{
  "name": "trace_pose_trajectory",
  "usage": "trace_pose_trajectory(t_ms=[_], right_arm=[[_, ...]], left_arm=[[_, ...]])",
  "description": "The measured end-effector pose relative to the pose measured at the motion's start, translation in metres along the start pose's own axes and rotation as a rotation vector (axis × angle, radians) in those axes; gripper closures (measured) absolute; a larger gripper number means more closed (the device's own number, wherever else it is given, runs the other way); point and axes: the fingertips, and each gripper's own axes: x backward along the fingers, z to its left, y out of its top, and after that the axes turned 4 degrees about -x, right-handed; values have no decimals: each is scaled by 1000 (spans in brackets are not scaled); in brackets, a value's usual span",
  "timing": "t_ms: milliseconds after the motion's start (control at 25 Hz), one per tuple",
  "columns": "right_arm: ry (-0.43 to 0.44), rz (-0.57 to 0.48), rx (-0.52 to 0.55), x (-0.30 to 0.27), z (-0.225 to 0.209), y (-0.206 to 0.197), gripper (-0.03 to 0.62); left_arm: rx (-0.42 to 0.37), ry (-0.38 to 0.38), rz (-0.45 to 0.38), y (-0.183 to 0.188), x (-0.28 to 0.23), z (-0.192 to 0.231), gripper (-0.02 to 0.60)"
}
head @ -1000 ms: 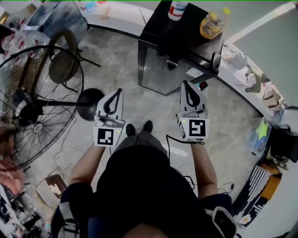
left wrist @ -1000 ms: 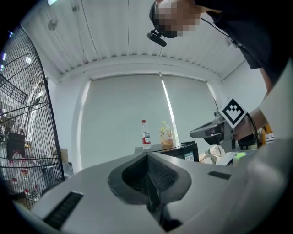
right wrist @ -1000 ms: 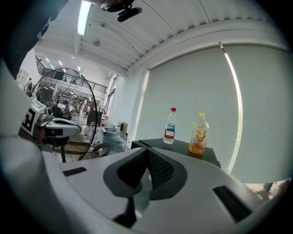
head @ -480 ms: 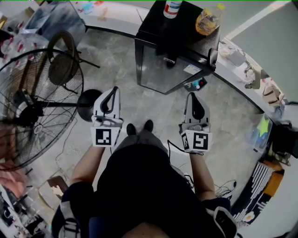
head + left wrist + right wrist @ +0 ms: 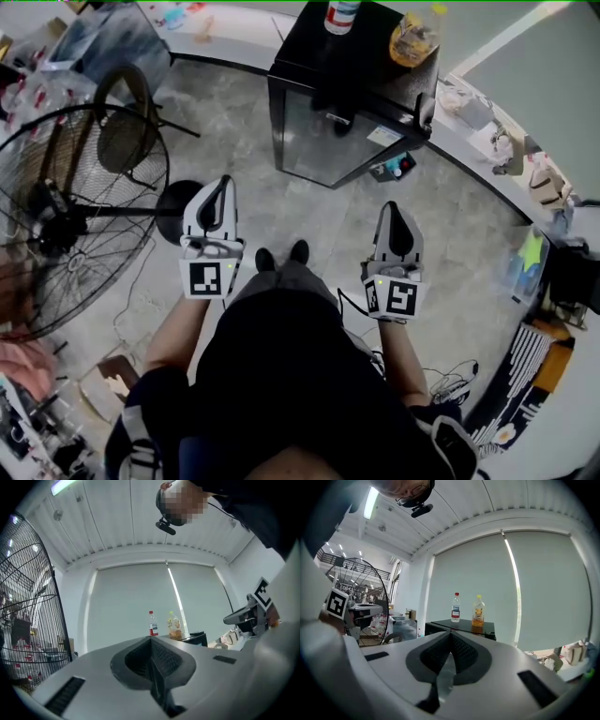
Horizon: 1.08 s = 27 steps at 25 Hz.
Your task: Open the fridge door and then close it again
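The left claw [image 5: 224,182] is closed, its jaws pressed together with nothing between them, as the left gripper view shows. The right claw [image 5: 392,207] is closed and empty too, its black pads meeting in the right gripper view. Both are held out in front of the person, side by side and well apart, pointing toward the fridge [image 5: 349,89] and touching nothing. The person's shoes [image 5: 281,257] stand on the grey floor [image 5: 244,141] between the claws.

The black fridge stands ahead, well away from both claws, and its glossy door [image 5: 323,142] looks shut against the body. On top of it stand a clear bottle with a red label [image 5: 341,16] and, beside it, a yellow-capped bottle [image 5: 413,39] with orange contents. A large standing fan [image 5: 66,206] is on the left. A white curved worktop [image 5: 246,37] runs behind the fridge.
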Motion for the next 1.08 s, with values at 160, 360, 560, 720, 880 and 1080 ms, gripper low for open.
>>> trace_pose_trajectory(t_ms=[160,360,560,720,880,1080], right_arm=[[-21,12,21,4,-4,-5,576],[-34,3,27,9,-6,-4,577],[-41,2,31,11,-5,-3,577],[-46,1,31,13,-8,-5,577],[-50,-3,31,13,-13,-4,577],[-48,0,35,13,-12,-5,577]], left_arm=[[-10,1,-3,1,0,1,558],[-5,8,0,1,3,-1,558],[-15,8,-11,4,4,1,558],[-13,9,-6,3,5,0,558],[-13,5,2,1,2,-3,558],[-11,3,4,0,3,-5,558]])
